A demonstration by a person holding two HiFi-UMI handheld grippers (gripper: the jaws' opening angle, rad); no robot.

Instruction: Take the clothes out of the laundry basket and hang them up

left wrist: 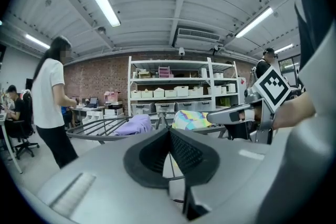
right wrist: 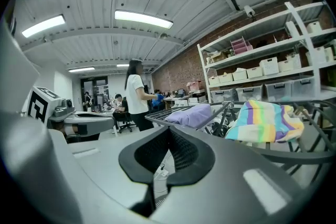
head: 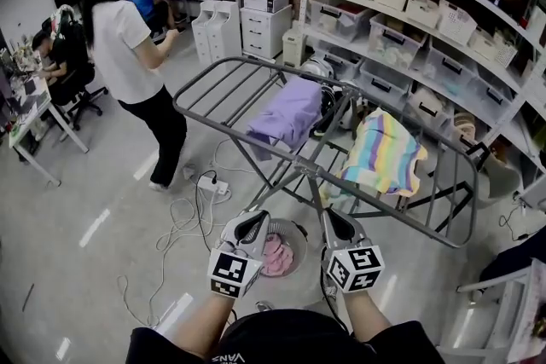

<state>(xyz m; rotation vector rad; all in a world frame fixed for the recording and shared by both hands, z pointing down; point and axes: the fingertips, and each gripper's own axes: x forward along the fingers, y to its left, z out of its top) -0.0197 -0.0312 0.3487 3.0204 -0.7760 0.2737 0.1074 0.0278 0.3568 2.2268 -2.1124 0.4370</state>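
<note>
Two garments draped on the drying rack (head: 196,83) so far; pink clothes (head: 277,253) left in the laundry basket (head: 303,234) down on the floor.

Far left: a person (head: 128,38) standing, uninvolved. Near, left of centre: left tool (head: 252,222), clamped fully together, gripping nothing. Just right of it and lower: the round basket with its pink heap, between the two tools. Beyond, on the rack's left half: purple garment (head: 288,113). Near, right of centre: right tool (head: 334,219), likewise closed tight and empty. Further right on the rack: rainbow-striped garment (head: 386,151), with shelving (head: 444,21) full of bins behind.

Judged to be at the pick-up step for the next piece. Needed next: spreading one tool's jaws, dipping into the basket, pinching a fold of pink cloth, lifting clear of the rim, then carrying up to a free rail, probably left of the purple piece. Worth minding the rack's near rail on the way up.

Writing: "VANS", seemingly, upside down on the dark top (head: 281,337) at the near edge. Otherwise only black-and-white square patterns on each tool's cube (head: 230,273), no letters. Bin labels too small to read.
</note>
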